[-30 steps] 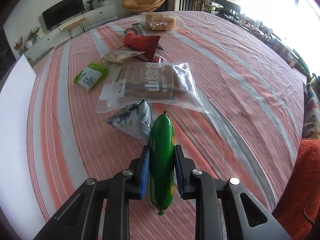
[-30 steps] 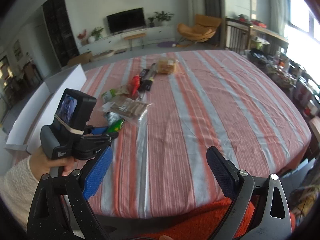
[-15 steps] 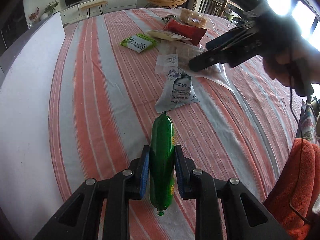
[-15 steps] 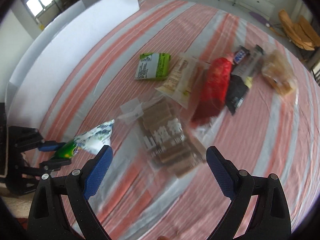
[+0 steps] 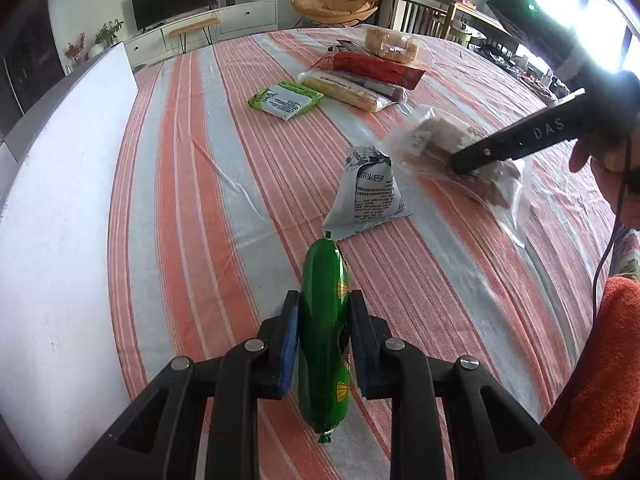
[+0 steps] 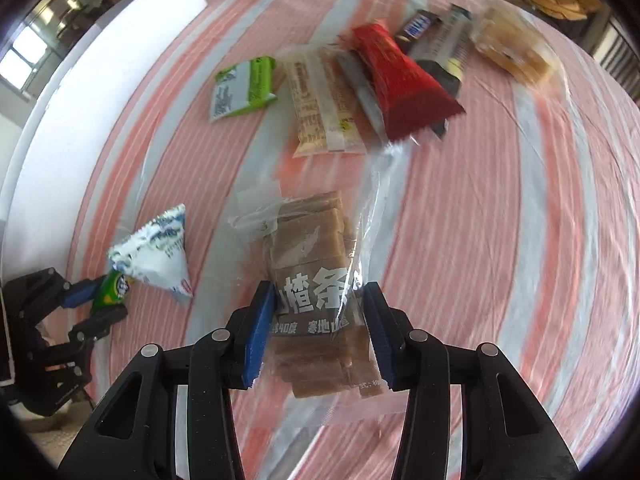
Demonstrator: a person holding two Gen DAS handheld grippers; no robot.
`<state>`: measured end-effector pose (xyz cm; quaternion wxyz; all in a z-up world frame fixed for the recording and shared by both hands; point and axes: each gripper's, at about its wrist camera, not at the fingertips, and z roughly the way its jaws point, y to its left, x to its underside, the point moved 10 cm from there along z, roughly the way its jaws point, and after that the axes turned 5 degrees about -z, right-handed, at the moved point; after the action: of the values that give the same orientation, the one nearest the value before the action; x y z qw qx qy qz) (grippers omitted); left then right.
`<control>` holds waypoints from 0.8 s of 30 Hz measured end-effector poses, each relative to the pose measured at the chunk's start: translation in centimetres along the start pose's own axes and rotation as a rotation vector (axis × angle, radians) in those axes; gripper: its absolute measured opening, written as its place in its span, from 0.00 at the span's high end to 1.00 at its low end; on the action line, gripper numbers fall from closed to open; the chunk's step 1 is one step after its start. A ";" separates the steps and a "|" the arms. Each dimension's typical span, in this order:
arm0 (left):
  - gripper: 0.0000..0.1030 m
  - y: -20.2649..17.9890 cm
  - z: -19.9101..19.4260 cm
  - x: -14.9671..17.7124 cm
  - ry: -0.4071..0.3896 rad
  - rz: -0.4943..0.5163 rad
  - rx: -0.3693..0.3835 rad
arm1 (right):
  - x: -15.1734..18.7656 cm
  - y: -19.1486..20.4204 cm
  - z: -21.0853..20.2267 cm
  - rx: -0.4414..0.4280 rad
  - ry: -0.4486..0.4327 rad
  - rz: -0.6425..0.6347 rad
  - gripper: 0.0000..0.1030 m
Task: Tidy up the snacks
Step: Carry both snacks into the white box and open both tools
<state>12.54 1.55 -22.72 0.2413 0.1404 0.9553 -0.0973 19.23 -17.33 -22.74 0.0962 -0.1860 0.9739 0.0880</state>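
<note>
My left gripper (image 5: 324, 300) is shut on a green sausage stick (image 5: 322, 272), held low over the striped tablecloth (image 5: 192, 208) near its front edge. It shows again at the lower left of the right wrist view, where the left gripper (image 6: 100, 302) still has the sausage (image 6: 112, 290) in it. My right gripper (image 6: 318, 292) points steeply down over a clear bag of brown strips (image 6: 312, 240). Its jaws are closing, and the blue pads meet the bag's two sides. From the left wrist view a black finger of the right gripper (image 5: 516, 140) lies across that bag (image 5: 436, 132).
A white-and-blue triangular packet (image 5: 372, 192) lies between the two grippers. Farther back are a green packet (image 5: 286, 100), a long biscuit pack (image 5: 344, 90), a red pack (image 5: 372, 66), dark bars (image 6: 436, 36) and a bread bag (image 5: 392, 42). A white board (image 5: 60, 200) borders the left.
The right gripper came down from over the near table edge onto the clear bag and narrowed its jaws around it. The left gripper shifted left with the sausage, then held still.
</note>
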 end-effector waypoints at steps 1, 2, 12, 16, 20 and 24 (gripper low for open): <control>0.78 0.1 0.0 0.0 -0.002 -0.016 0.009 | 0.5 -0.3 -0.3 0.015 -0.004 0.008 0.44; 0.78 0.2 -0.1 0.0 -0.003 -0.038 0.022 | 0.7 -0.5 -0.6 0.043 -0.012 0.001 0.38; 0.78 1.6 -5.4 -0.8 -0.097 -0.136 0.067 | 2.3 1.0 -1.1 0.135 -0.033 -0.068 0.46; 0.78 1.8 -8.5 -1.7 -0.146 -0.159 0.105 | 4.2 -2.2 -2.6 0.136 -0.041 0.029 0.49; 0.78 3.4 -12.3 -3.0 -0.210 -0.203 0.132 | 6.9 -4.8 -6.6 -0.044 -0.148 0.269 0.49; 0.78 8.4 -16.5 -4.7 -0.297 -0.276 0.072 | 6.4 -2.7 -13.3 -0.254 -0.293 0.369 0.48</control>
<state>11.95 12.66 -7.16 0.3588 0.0009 0.9153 -0.1831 12.31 -24.76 -11.64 0.1942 -0.0010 0.9482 0.2516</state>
